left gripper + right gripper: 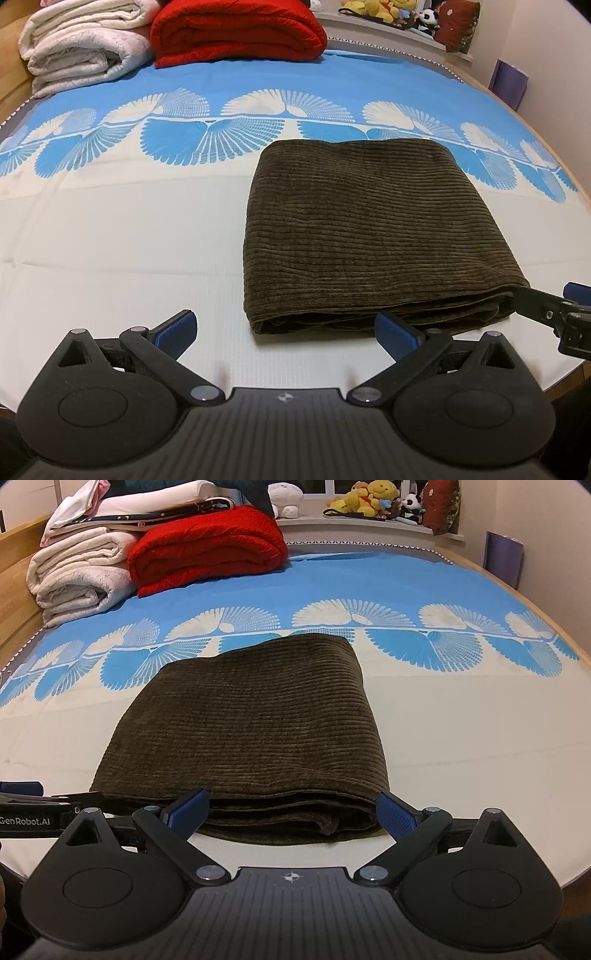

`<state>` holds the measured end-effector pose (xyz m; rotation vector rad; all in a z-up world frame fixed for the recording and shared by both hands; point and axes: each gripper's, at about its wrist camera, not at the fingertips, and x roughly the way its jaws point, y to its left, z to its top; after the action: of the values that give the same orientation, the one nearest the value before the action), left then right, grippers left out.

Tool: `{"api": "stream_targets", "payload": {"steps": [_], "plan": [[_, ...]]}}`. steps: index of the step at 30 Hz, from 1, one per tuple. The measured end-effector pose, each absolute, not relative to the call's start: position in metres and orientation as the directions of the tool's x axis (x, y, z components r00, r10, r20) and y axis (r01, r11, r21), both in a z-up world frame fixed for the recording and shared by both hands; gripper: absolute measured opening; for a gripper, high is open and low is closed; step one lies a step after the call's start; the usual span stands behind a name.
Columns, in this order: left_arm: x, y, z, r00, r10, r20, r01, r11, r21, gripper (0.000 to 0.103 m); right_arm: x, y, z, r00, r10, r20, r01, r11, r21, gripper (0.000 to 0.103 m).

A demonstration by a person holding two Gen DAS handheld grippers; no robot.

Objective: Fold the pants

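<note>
Dark brown corduroy pants (369, 229) lie folded into a thick rectangle on the bed; they also show in the right wrist view (251, 723). My left gripper (286, 332) is open and empty, just in front of the folded stack's near left corner. My right gripper (293, 812) is open and empty, its blue pads on either side of the stack's near edge, not pinching it. The right gripper's fingers (554, 314) show at the right edge of the left wrist view, next to the stack's near right corner.
The bed sheet (110, 240) is white near me and blue with fan patterns farther off. A folded red blanket (236, 33) and white blankets (81, 48) sit at the far left. Plush toys (373, 498) line a far shelf. The bed's right edge (554, 620) curves close by.
</note>
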<state>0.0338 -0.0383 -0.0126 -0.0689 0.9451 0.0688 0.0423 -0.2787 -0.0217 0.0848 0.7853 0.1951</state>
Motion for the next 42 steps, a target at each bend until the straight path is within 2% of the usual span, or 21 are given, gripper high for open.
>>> {"api": "stream_targets", "payload": {"steps": [42], "plan": [[0.0351, -0.0402, -0.0129, 0.588, 0.017, -0.808, -0.071, 0.997, -0.031, 0.103, 0.043, -0.2763, -0.026, 0.673, 0.222, -0.705, -0.155, 0.975, 0.158, 0.097]]}}
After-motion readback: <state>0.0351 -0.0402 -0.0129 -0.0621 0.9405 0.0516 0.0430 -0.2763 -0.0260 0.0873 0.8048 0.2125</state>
